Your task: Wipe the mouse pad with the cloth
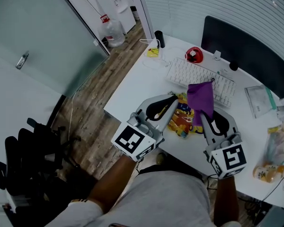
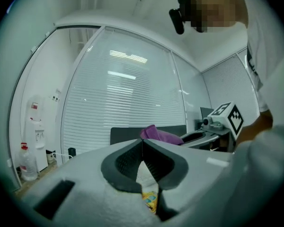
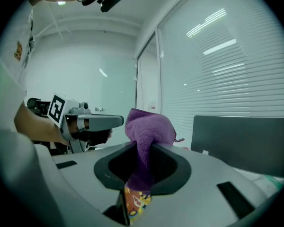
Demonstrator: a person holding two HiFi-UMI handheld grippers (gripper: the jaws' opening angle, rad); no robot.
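The white bench (image 1: 132, 86) holds a mouse pad (image 1: 182, 119). At its 3 o'clock the right gripper (image 1: 202, 116) has its fingers pinching a purple cloth (image 1: 200, 97); at 9 o'clock the left gripper (image 1: 173, 98) has its fingers pressed together.

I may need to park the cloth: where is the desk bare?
Bare desk left of the mouse pad, between keyboard and near edge. A smaller patch right of the right gripper, beside the clear packet. Far right corner is cluttered.

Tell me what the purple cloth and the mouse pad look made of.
The cloth: soft napped fabric, likely microfibre; fuzzy surface, bunches limply where the right gripper pinches it. The mouse pad: colour-printed matte top, probably fabric-faced; backing unseen.
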